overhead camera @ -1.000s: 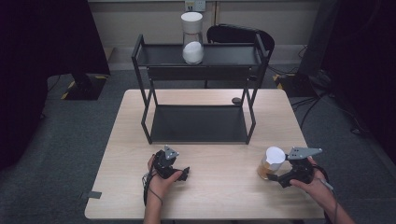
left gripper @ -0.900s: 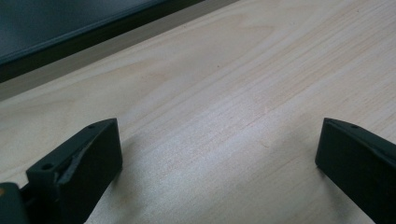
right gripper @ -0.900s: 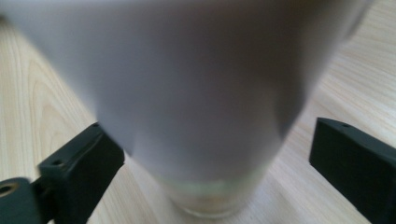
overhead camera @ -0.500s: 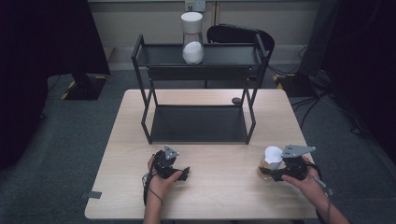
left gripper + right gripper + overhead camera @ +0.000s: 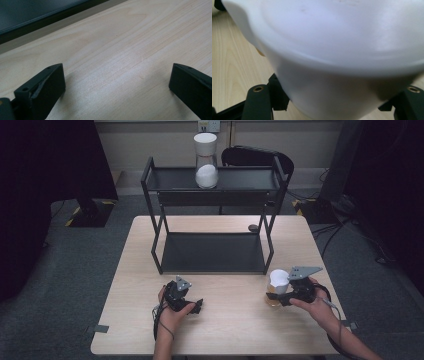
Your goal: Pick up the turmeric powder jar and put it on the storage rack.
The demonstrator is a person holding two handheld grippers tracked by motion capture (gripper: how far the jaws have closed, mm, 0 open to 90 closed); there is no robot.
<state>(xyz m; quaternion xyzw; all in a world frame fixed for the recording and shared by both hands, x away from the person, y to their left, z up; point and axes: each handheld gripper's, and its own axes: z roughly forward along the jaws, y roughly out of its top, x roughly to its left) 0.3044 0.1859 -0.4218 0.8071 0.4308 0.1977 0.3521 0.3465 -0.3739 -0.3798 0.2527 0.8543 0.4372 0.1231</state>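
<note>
A jar [image 5: 278,281] with a white top and amber lower part sits in my right gripper [image 5: 283,295] near the table's front right. The jaws are shut on it. In the right gripper view the jar's white body [image 5: 342,50] bulges between the two black jaws, and my right gripper [image 5: 332,102] clamps its lower part. My left gripper [image 5: 186,299] rests at the front middle of the table, held by a hand. In the left gripper view the left gripper [image 5: 117,82] stands open with only bare wood between its jaws.
A black two-level shelf [image 5: 215,200] stands at the back of the wooden table [image 5: 225,330]. On its top level is a second jar [image 5: 206,160] with white contents. A small dark object [image 5: 253,227] lies by the shelf's right rear leg. A chair [image 5: 255,157] stands behind.
My right gripper has closed on the jar and carried it left and slightly up. The left gripper has stayed where it was.
</note>
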